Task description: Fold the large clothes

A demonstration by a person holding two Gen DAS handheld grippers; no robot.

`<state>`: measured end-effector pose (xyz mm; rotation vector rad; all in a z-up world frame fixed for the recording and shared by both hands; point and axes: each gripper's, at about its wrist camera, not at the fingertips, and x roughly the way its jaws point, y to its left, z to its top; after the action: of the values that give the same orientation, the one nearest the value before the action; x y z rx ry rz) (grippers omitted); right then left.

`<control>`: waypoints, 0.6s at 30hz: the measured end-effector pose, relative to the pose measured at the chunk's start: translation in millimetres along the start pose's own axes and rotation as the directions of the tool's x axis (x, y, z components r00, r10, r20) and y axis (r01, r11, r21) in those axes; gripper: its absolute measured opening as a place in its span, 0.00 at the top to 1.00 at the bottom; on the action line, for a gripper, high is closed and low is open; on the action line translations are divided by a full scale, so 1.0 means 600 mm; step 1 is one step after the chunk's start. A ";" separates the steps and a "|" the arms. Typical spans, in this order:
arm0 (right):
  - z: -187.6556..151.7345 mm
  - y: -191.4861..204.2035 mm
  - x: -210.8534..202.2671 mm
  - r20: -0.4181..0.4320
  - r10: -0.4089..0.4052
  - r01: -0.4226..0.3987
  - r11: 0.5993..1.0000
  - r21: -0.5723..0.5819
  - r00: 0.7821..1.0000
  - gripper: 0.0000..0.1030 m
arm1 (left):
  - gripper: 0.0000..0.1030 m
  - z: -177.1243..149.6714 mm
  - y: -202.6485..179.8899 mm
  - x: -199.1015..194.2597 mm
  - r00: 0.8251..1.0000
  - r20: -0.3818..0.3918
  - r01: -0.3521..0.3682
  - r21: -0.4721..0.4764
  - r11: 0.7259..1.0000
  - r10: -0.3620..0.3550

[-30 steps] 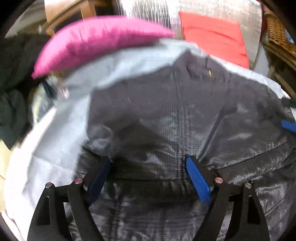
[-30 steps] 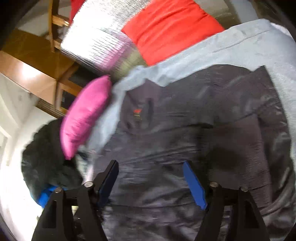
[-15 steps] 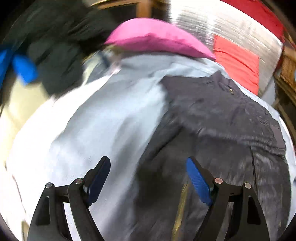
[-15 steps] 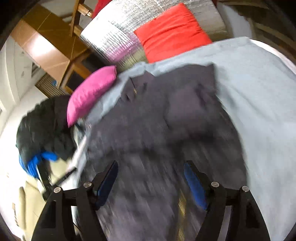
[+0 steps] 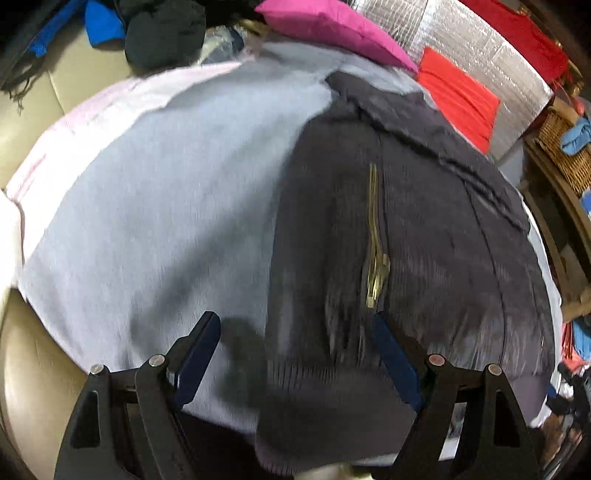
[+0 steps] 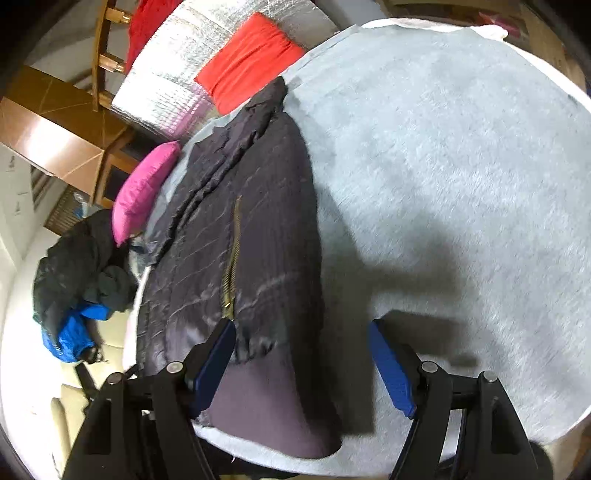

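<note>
A dark grey jacket (image 5: 424, 240) with a brass zip lies folded lengthwise on a pale blue-grey cover (image 5: 166, 206). My left gripper (image 5: 295, 354) hovers open over the jacket's near left edge, nothing between its blue pads. In the right wrist view the same jacket (image 6: 251, 229) runs away toward the upper left on the cover (image 6: 443, 166). My right gripper (image 6: 303, 354) stands open above the jacket's near hem and right edge, its left pad over the cloth, its right pad over bare cover.
A pink cushion (image 5: 332, 26), a red cushion (image 5: 458, 96) and a silver quilted backrest (image 5: 461, 40) line the far end. A heap of dark and blue clothes (image 6: 74, 273) lies on the beige seat to the left. Wicker and wooden furniture (image 5: 561, 147) stands at the right.
Both grippers swung apart from over the jacket's middle: the left now sits at its left edge, the right at its right edge. The jacket looks narrower, with its zip showing. Both jaws stayed open.
</note>
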<state>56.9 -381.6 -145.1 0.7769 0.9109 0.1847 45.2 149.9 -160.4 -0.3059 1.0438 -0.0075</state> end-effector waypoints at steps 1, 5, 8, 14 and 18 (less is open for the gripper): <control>-0.002 0.001 0.002 -0.005 0.012 -0.012 1.000 0.001 1.000 0.25 | 0.18 -0.008 0.000 0.000 1.000 -0.010 0.005 0.001 1.000 -0.005; -0.016 0.009 0.018 -0.032 0.077 -0.077 0.997 0.007 0.996 0.25 | 0.18 -0.024 -0.003 -0.003 1.000 -0.022 0.021 0.020 1.000 -0.020; -0.031 0.016 0.030 -0.050 0.065 -0.066 0.998 -0.019 0.997 0.26 | 0.18 -0.035 -0.005 0.003 0.999 -0.042 0.020 0.037 0.999 -0.018; -0.043 0.019 0.036 -0.068 0.011 -0.014 0.999 -0.048 0.998 0.69 | 0.21 -0.035 -0.004 0.002 0.999 -0.039 0.034 0.037 0.999 -0.033; -0.044 0.016 0.034 -0.062 0.016 -0.017 0.999 -0.027 0.998 0.67 | 0.32 -0.039 -0.005 -0.003 0.998 -0.033 0.057 0.064 0.996 -0.055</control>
<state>50.9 -351.6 -161.2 0.7571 0.9586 0.2362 24.7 141.5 -169.1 -0.2763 1.0639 -0.0971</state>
